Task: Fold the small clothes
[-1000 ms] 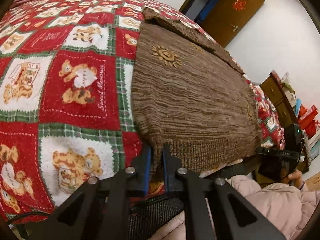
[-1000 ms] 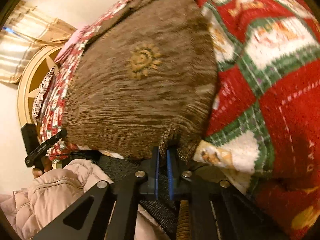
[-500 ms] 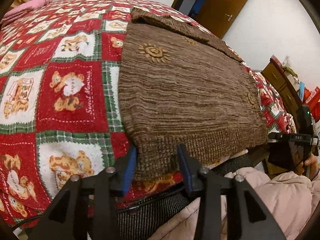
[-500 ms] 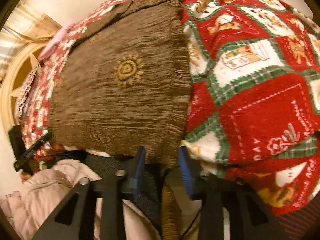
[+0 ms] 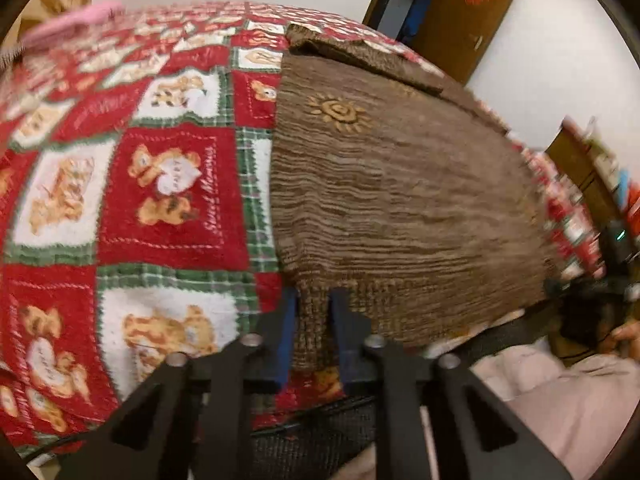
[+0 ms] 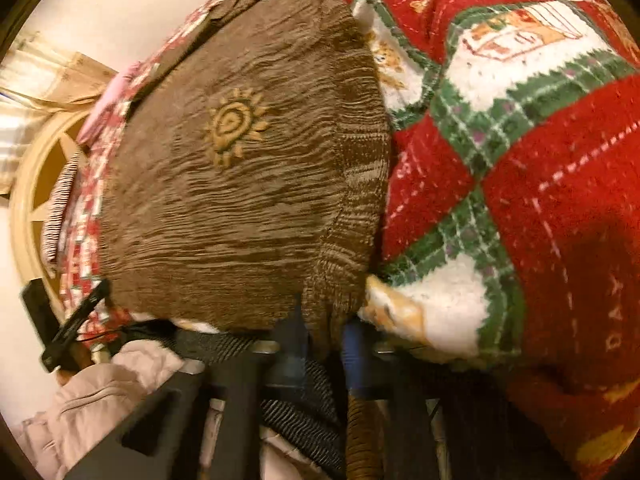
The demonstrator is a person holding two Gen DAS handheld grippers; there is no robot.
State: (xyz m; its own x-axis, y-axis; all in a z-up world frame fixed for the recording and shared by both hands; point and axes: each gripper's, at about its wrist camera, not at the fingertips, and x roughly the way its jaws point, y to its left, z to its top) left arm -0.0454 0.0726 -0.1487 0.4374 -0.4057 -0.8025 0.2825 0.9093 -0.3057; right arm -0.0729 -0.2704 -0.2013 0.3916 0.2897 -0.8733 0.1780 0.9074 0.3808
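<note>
The brown sweater's (image 5: 400, 208) ribbed hem disappears between the left gripper's (image 5: 314, 320) fingers, so the pinched corner itself is hidden. In the right wrist view the right gripper (image 6: 324, 344) is dark and smeared, its fingers barely readable around the bunched hem. The far right edge of the bed (image 5: 172, 208) blurs into the shelves (image 5: 616, 184) beyond it. The sweater's far sleeve is too foreshortened to read.

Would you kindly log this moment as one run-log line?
left hand-held gripper: shut on brown sweater hem | right hand-held gripper: shut on hem | sweater flat on bear blanket
</note>
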